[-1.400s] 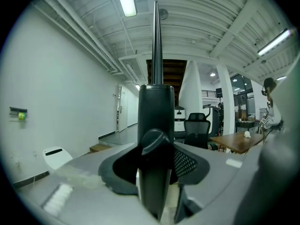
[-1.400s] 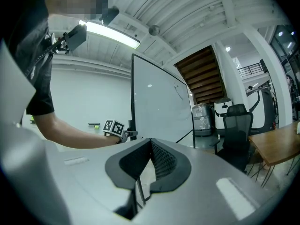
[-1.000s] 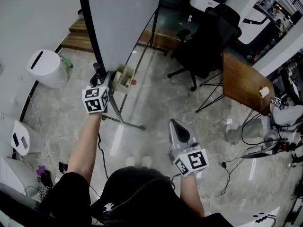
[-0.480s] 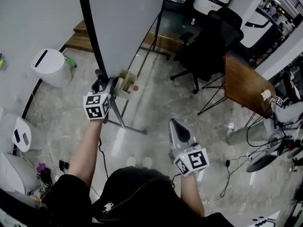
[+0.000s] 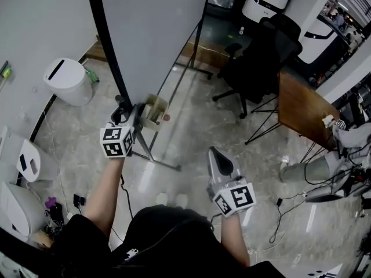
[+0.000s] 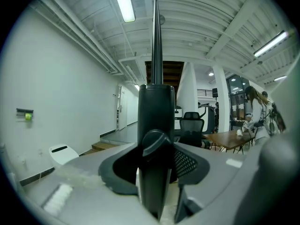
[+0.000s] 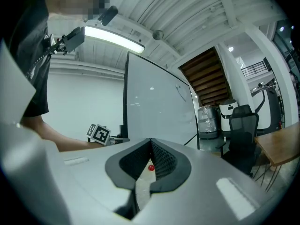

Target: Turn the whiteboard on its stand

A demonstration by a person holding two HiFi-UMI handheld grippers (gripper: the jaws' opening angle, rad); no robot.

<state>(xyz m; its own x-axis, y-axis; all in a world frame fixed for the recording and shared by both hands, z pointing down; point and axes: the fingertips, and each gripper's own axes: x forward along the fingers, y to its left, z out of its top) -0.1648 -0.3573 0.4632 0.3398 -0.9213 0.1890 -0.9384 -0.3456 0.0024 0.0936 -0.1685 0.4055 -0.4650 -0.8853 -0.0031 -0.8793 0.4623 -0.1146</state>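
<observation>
Whiteboard (image 5: 151, 33) top beyond the head view's upper edge

Draws left gripper (image 5: 123, 106) back toward body: lower in head view vs 1 s ago. Turns whiteboard (image 5: 153, 33) a bit: face wider now, black frame edge (image 5: 108, 54) leaning further left at top. Shifts bkgd too: white bin (image 5: 68, 81) & office chair (image 5: 262, 55) slightly further right.

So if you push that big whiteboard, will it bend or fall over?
Probably stiff: the whiteboard looks like a flat hard panel in a black frame. Probably won't tip, since its stand legs spread across the floor. Being tall, it might wobble where the left tongs grip its edge.
</observation>
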